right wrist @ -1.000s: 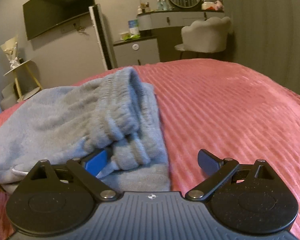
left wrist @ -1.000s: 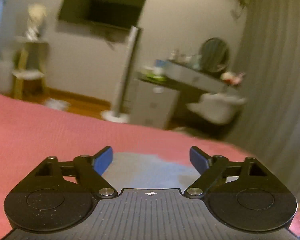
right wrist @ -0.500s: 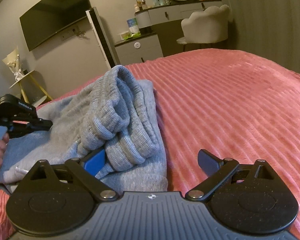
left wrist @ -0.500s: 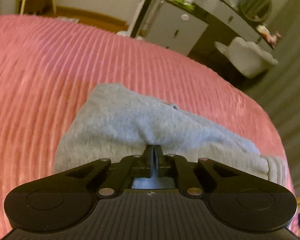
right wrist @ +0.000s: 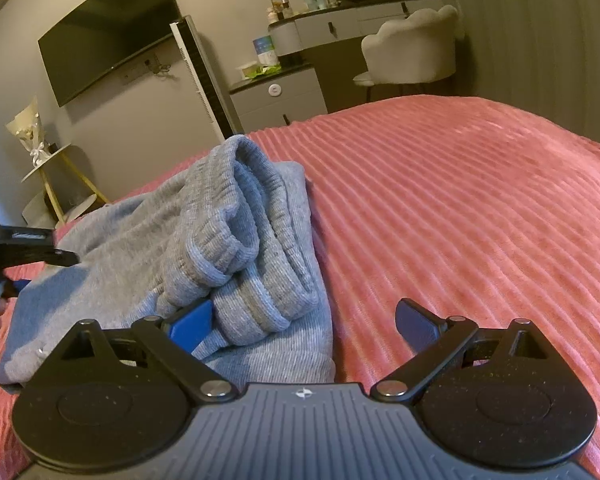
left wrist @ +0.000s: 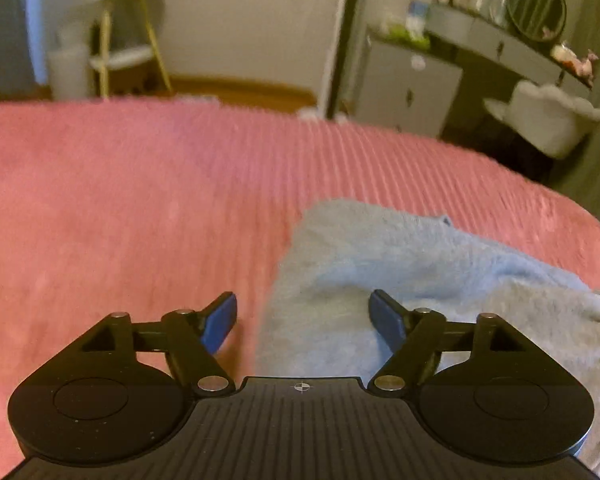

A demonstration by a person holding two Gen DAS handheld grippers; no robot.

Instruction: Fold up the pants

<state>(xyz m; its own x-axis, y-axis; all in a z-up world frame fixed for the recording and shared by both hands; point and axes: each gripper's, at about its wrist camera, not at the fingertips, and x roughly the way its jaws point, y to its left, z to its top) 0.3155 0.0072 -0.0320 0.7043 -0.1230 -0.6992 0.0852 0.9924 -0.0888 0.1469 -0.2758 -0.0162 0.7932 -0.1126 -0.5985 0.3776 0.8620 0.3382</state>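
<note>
Both wrist views low over bed (left wrist: 140, 200), sharing pants (right wrist: 148, 248)

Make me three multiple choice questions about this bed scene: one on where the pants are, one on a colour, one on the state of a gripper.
1. Where do the pants lie?
A. on the bed cover
B. on the chair
C. on the floor

2. What colour is the bed cover?
A. green
B. pink
C. white

3. How do the right gripper jaws stand?
A. clamped shut
B. gripping a bottle
C. apart, around a fold of cloth

Answers: 1 A, the grey pants rest on the ribbed cover. 2 B, the cover is pink throughout. 3 C, the pads stand wide, with the waistband fold between them.
</note>
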